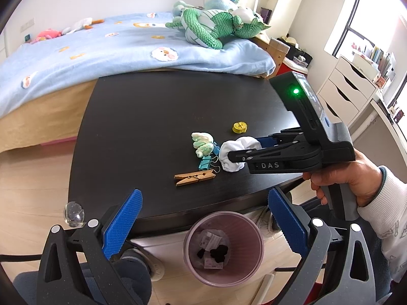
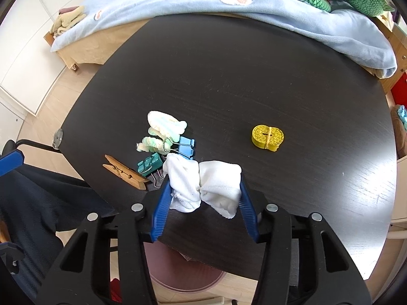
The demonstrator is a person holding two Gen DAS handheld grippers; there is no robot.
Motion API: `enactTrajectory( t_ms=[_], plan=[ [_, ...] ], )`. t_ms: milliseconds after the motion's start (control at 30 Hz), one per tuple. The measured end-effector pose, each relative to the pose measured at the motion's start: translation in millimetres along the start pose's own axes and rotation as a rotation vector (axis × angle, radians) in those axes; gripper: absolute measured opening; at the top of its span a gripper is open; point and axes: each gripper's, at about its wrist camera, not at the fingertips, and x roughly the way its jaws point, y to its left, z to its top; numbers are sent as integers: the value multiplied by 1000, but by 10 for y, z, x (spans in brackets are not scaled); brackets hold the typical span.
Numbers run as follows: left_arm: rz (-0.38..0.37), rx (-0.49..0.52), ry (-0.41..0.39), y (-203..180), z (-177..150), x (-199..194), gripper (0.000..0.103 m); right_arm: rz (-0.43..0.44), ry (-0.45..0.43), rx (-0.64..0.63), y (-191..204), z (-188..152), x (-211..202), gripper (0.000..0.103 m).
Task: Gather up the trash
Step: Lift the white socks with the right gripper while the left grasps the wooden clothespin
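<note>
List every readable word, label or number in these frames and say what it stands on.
"DAS": raised letters on the black body of the right tongs.
Printed scraps in the bin: too small to read.
Book spines and boxes on the white drawer unit: too blurred to read.
Nothing else readable.

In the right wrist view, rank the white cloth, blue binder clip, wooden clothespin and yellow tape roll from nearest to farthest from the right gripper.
1. White cloth, between the right gripper's pads.
2. Blue binder clip, just beyond the cloth, slightly left.
3. Wooden clothespin, off to the left.
4. Yellow tape roll, farther out on the right.
</note>
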Motion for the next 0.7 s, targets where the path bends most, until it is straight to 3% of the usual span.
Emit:
enactTrajectory(
  t_ms=[367,700],
  plan=[
    [-11,51,29,-38,116,122,95,21,-61,31,-87,-49,-333,50],
    [-48,195,153,-6,300,492,95,12,-93,39,-191,-115,-547,50]
  ],
)
